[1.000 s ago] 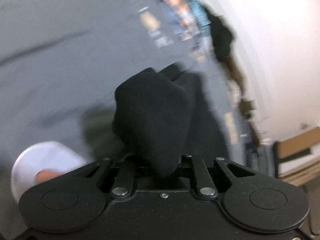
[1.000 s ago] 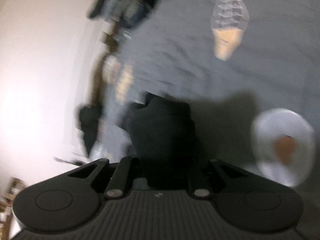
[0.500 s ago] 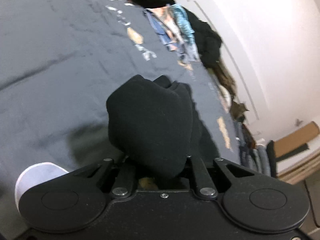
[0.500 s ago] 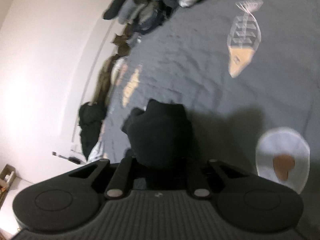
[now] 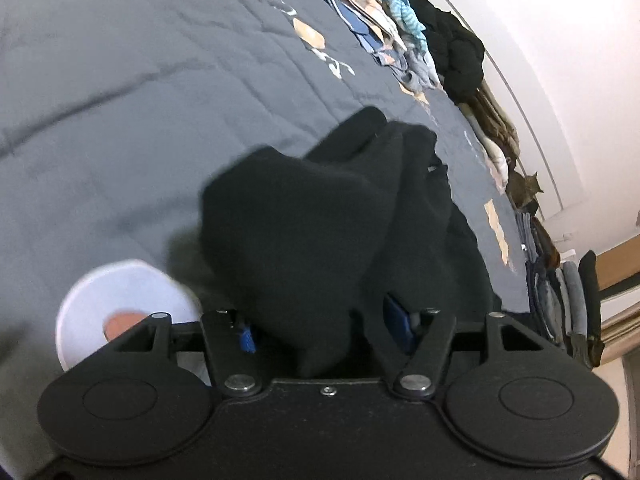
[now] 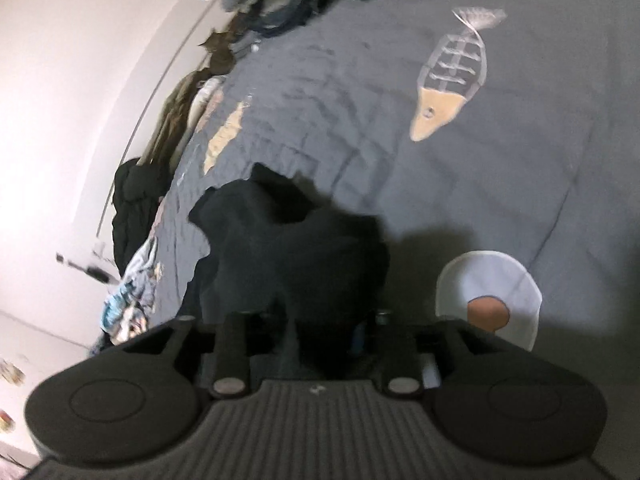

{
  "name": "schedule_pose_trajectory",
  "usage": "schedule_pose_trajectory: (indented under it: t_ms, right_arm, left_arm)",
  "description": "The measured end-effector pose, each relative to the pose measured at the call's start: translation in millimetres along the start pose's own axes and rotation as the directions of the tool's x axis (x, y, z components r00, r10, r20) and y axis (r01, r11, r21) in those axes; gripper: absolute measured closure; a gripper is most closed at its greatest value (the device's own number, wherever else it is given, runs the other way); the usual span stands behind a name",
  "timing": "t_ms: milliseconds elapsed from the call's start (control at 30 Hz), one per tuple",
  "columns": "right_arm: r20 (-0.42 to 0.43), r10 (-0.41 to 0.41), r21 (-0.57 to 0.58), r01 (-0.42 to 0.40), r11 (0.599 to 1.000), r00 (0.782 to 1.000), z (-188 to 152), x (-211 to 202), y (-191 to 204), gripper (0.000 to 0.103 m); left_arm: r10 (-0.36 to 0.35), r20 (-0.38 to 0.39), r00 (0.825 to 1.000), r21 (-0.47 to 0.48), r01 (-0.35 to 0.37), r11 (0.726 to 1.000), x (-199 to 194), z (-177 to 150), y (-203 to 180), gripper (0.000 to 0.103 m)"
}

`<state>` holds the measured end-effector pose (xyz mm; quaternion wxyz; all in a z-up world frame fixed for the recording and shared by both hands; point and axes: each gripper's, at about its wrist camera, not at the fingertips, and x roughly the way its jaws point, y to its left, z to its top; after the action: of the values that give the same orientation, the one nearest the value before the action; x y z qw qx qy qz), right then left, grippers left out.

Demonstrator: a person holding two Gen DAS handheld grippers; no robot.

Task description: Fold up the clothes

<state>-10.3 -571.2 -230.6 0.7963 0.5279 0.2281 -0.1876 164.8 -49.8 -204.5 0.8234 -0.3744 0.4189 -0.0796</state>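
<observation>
While both claws, left (image 5: 320, 320) & right (image 6: 316, 320), pinch the bunched black fleece garment (image 5: 304, 232) above the grey quilted bedspread (image 5: 120, 100), thick folds hide the corners; uneven grip could skew the fold.

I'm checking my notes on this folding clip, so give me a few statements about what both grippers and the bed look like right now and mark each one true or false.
1. The left gripper is clamped on a black garment. True.
2. The right gripper is open and holds nothing. False: black cloth fills its jaws too.
3. The bedspread is grey with a fish skeleton print. True.
4. The bedspread is bare along the wall. False: a row of clothes lies there.
5. A white disc sits beside the garment. True.
</observation>
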Motion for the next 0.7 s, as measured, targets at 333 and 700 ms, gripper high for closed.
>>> schedule_pose_trajectory:
  t_ms: [333, 700]
  right_arm:
    - [0.062, 0.006, 0.055, -0.009, 0.998, 0.998, -7.6, 9.8, -0.1, 0.086]
    - [-0.035, -0.009, -0.037, 0.008, 0.999, 0.999, 2.6, -46.9, 23.4, 0.090]
  left_arm:
    - [-0.028, 0.069, 0.997, -0.127, 0.037, 0.991, 13.8, -0.6, 15.0, 0.088]
    - [0.042, -0.047, 0.998, -0.012, -0.042, 0.999, -40.8, -3.8, 3.1, 0.085]
